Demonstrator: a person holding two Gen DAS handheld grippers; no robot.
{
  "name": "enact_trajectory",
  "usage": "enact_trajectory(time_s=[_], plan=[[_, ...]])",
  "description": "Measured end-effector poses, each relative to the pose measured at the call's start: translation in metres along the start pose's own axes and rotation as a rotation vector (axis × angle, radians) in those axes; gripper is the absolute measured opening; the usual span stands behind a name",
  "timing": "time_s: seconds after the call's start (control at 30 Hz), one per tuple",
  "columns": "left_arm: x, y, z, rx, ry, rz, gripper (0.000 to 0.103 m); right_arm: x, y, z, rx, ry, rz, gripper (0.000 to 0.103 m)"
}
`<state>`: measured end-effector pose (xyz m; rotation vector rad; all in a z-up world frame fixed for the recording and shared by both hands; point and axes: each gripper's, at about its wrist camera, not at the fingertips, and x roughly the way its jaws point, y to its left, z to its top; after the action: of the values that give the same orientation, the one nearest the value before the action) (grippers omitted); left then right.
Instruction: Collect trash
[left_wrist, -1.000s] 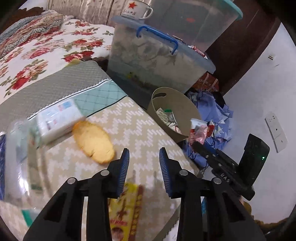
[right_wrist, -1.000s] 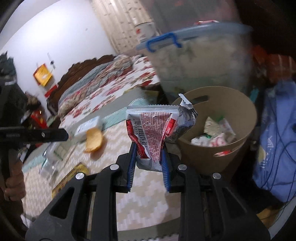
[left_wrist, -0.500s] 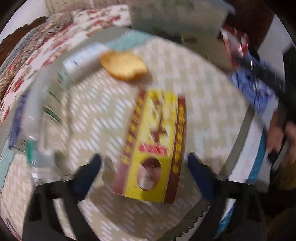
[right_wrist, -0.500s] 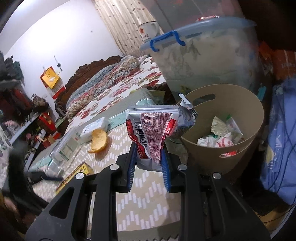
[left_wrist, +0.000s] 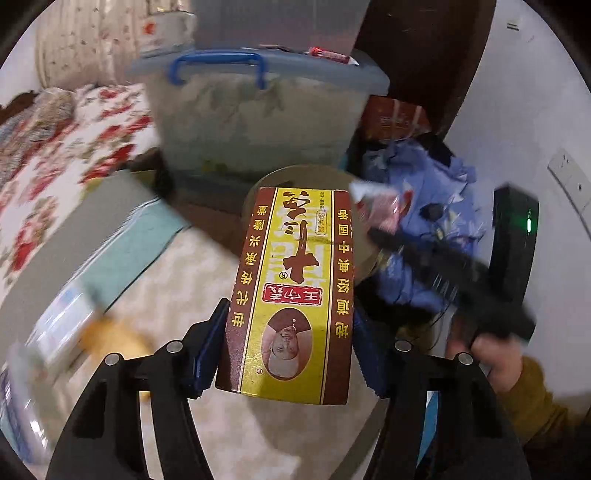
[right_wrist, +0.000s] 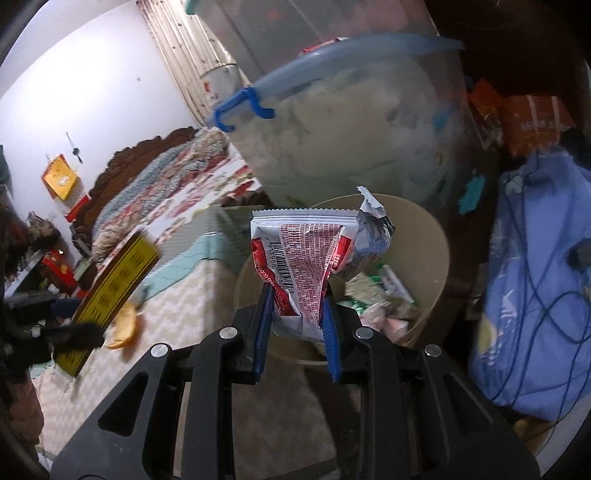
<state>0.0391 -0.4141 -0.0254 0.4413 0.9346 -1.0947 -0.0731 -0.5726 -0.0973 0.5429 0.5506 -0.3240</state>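
Two tools were in view, each clenched on a piece of trash. Biggest thing ahead of both: clear storage tub (left_wrist: 258, 122) with blue lid and blue handle (right_wrist: 242, 107), straight beyond the tool tips, a white mug (left_wrist: 162, 31) on its lid. Bed with floral quilt (left_wrist: 55, 155) lay far left of the left tool. Bench with pale zigzag cover (left_wrist: 177, 280) ran under and left of both tools. Blue cloth heap (right_wrist: 535, 280) with a dark cable sat right of the right tool.

Tan waste bin (right_wrist: 432, 236) stood just past the right tool's tips, wrappers already inside; in the left wrist view its rim (left_wrist: 295, 173) showed just above the held box. Left tool (left_wrist: 286, 350) gripped a yellow and brown carton (left_wrist: 291, 295) by its sides, held up off the bench, carton pointing toward the bin. Same carton (right_wrist: 110, 288) showed left of the right tool, blurred. Right tool (right_wrist: 297, 325) pinched a red and white snack wrapper (right_wrist: 303, 258) at its lower end, wrapper upright, over the bin's near rim. Orange peel piece (right_wrist: 123, 326) lay on the bench left of the right tool, below the carton. White packet (left_wrist: 62, 325), blurred, lay on the bench left of the left tool.
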Motion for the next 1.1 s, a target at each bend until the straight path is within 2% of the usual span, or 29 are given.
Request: enact_trajectory(time_s=[0.2, 0.23, 0.27, 0.3, 0.33, 0.47, 0.63, 0.8, 0.97, 1.1], plan=[[0.044, -0.014, 0.043, -0.006, 0.026, -0.004, 0.059, 0.017, -0.004, 0.006, -0.030, 0.036, -0.031, 0.030], [0.052, -0.013, 0.047, -0.014, 0.027, -0.002, 0.060, 0.021, -0.004, 0.006, -0.032, 0.048, -0.035, 0.035], [0.058, -0.012, 0.052, -0.022, 0.027, 0.003, 0.070, 0.026, -0.004, 0.006, -0.031, 0.067, -0.041, 0.057], [0.063, -0.012, 0.054, -0.028, 0.030, 0.012, 0.082, 0.028, -0.004, 0.006, -0.027, 0.070, -0.048, 0.070], [0.067, -0.011, 0.057, -0.035, 0.030, 0.031, 0.083, 0.027, -0.003, 0.006, -0.024, 0.054, -0.054, 0.080], [0.056, -0.005, 0.048, -0.058, 0.019, 0.024, 0.083, 0.015, 0.003, 0.005, -0.032, 0.005, -0.059, 0.079], [0.010, 0.008, 0.008, -0.033, -0.026, 0.125, 0.083, -0.004, 0.008, 0.007, 0.027, -0.048, -0.018, 0.079], [-0.046, 0.048, -0.045, -0.102, -0.071, 0.213, 0.085, -0.018, 0.033, 0.006, 0.028, -0.071, 0.060, 0.079], [-0.099, 0.115, -0.108, -0.255, -0.088, 0.452, 0.087, -0.006, 0.086, -0.003, -0.045, -0.006, 0.177, 0.078], [-0.117, 0.157, -0.148, -0.364, -0.058, 0.588, 0.087, 0.020, 0.129, -0.012, -0.098, 0.091, 0.283, 0.073]])
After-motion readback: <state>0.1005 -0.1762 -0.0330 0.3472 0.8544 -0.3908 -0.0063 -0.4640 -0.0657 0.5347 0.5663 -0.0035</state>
